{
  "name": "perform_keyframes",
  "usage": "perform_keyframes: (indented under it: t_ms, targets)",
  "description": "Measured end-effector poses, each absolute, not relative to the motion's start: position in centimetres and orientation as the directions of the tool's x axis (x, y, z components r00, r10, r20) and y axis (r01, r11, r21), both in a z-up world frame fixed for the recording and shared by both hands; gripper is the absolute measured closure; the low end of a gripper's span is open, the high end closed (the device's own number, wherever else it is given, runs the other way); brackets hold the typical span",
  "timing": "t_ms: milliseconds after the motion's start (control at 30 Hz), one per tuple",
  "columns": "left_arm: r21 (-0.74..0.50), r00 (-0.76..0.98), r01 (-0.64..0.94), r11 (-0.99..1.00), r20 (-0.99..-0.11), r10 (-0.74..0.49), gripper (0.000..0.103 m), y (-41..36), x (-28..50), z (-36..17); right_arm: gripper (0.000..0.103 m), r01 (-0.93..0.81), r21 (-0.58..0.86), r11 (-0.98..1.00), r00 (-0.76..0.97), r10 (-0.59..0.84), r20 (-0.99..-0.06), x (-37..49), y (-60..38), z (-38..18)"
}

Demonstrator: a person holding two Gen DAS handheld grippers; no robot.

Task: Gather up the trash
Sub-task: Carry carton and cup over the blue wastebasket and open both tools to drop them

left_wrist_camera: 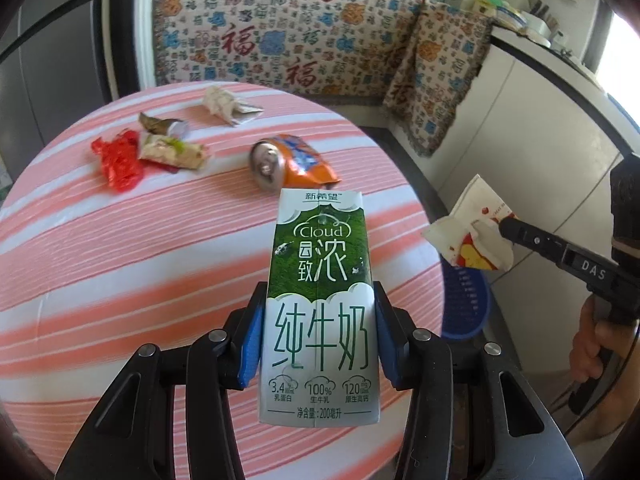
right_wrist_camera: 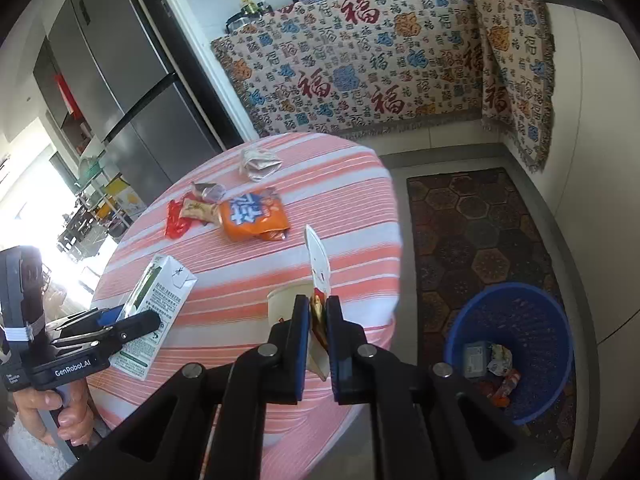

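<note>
My left gripper is shut on a green and white milk carton and holds it above the pink striped round table; the carton also shows in the right wrist view. My right gripper is shut on a crushed white paper cup, held over the table's right side; the cup also shows in the left wrist view. A blue trash basket with some trash inside stands on the floor right of the table.
On the table lie a crushed orange can, a red wrapper, snack wrappers and crumpled paper. A patterned cloth covers the counter behind. A fridge stands at left, a dark mat on the floor.
</note>
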State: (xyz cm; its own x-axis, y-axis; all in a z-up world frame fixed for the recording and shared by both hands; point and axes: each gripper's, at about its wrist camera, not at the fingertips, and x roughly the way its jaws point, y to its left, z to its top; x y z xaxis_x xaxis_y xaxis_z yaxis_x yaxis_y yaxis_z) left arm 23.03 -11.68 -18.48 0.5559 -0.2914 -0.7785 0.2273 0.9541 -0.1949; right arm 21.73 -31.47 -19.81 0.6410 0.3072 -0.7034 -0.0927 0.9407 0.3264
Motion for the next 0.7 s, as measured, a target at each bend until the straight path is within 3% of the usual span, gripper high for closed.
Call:
perform_keyframes:
  t_ms: [433,700]
  targets:
    - [-0.246,0.463,0.409,0.879,-0.774,-0.432,0.054,-29.2,27.8,-18.7,0.094,0.173,0.137,0.975,0.647,-0.008,-0.763,22.3,-46.9,-19.5]
    - [-0.265,0.414,0.454,0.851,-0.783,-0.465,0.054,-35.8,29.3,-21.5,0.094,0.293,0.17,0.941,0.601,-0.043,-0.798,21.7,-52.4,-23.1]
